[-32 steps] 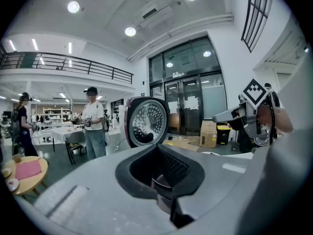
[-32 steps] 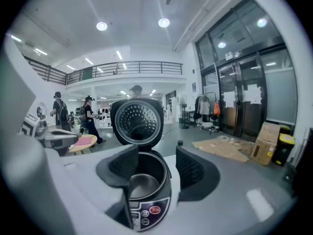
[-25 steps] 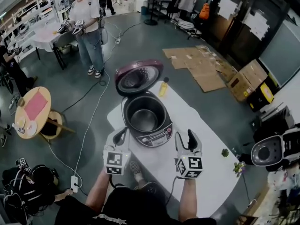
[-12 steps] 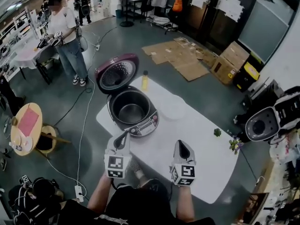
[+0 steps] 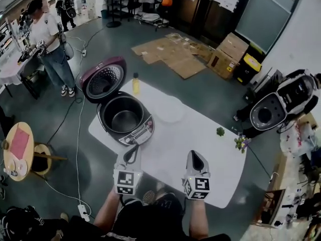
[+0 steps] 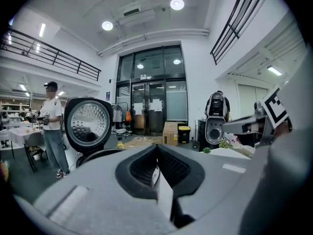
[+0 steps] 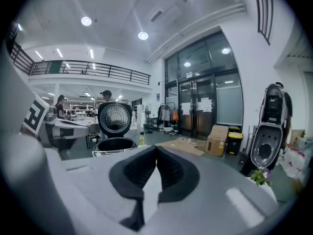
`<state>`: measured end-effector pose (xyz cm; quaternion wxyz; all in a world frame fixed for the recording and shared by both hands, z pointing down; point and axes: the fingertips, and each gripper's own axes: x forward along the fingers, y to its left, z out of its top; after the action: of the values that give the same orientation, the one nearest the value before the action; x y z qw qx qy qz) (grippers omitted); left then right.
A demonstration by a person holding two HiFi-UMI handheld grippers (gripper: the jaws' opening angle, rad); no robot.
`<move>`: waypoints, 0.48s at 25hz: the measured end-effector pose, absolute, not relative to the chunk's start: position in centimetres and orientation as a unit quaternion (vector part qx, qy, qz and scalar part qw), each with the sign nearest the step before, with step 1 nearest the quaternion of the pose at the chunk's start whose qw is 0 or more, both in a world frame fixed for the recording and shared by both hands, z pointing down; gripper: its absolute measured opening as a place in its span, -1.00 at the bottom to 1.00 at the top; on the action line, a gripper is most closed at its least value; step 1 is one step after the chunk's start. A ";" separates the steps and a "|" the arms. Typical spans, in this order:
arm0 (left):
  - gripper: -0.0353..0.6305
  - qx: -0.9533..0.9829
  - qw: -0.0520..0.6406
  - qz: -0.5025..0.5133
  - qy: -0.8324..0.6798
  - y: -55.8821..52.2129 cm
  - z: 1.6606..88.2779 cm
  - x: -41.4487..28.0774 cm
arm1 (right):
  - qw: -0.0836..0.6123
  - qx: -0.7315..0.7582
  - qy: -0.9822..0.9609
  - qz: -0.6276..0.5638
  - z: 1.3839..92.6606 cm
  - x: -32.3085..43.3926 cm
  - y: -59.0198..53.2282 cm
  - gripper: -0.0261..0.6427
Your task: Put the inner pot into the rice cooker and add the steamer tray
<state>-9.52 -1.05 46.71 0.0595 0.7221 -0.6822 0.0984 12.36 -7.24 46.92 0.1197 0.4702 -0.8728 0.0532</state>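
Note:
The maroon rice cooker (image 5: 131, 129) stands on the left part of the white table (image 5: 210, 159), its lid (image 5: 103, 80) up. The dark inner pot (image 5: 122, 119) sits inside it. A pale round steamer tray (image 5: 170, 109) lies on the table to the cooker's right. My left gripper (image 5: 134, 152) is shut and empty, just in front of the cooker's control panel. My right gripper (image 5: 193, 157) is shut and empty over the bare tabletop, well right of the cooker. The left gripper view shows the lid (image 6: 88, 124) beyond the shut left gripper (image 6: 156, 148). The right gripper view shows the cooker (image 7: 115, 141) far left of the right gripper (image 7: 156, 148).
A yellow bottle (image 5: 135, 83) stands behind the cooker. A small plant (image 5: 220, 131) and flowers (image 5: 242, 143) sit at the table's right end. A person (image 5: 47, 39), a round wooden table (image 5: 20, 144), flattened cardboard (image 5: 170, 54) and a black-and-white machine (image 5: 273, 109) surround the table.
Both grippers have drawn back from the cooker toward the table's near edge. The right gripper's jaws, open a second ago, have closed on nothing. The cooker now lies further left in view.

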 end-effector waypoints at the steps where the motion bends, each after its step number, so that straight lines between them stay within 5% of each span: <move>1: -0.86 0.724 0.061 0.099 -0.680 -1.4 46.9 -9.3 | 0.122 0.472 -0.872 0.053 47.0 12.5 -7.6 -0.90; 12: -0.86 0.709 0.082 0.100 -0.693 -7.3 49.1 -9.0 | 0.142 0.455 -0.877 0.064 49.4 12.5 -14.2 -0.90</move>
<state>-8.95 -7.31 49.05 0.0818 0.7091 -0.6931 0.0999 12.54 -14.19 49.38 0.1417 0.4545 -0.8771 0.0639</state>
